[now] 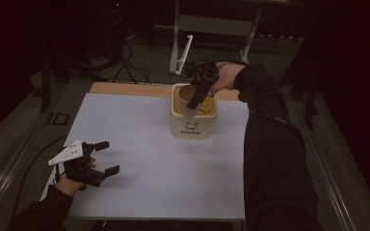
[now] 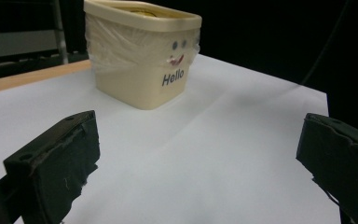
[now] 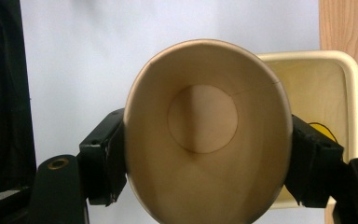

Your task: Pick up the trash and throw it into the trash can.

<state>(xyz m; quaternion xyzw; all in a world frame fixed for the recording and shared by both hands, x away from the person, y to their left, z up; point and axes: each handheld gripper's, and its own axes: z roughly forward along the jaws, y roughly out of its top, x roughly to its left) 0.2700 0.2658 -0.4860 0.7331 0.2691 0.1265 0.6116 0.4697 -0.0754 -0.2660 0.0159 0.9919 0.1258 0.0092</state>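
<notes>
Right gripper view: paper cup [image 3: 205, 140] mouth toward camera, axis along tongs [image 3: 207, 158].

room: dim | floor [image 1: 139, 72]: dark, cables | table [image 1: 125, 88]: wood edge, white sheet [image 1: 139, 159] | behind: grey frame [image 1: 212, 24], perhaps a stand

A cream plastic tub marked "Hello" [image 1: 193, 115] stands on the white sheet [image 1: 139, 159] toward the far edge of the wooden table [image 1: 125, 88]. A brown paper cup [image 3: 205, 135] hangs over the tub's opening, clamped in the right gripper [image 1: 198, 94]. The left gripper [image 1: 99, 158] sits at the sheet's near left, well apart from the tub.
</notes>
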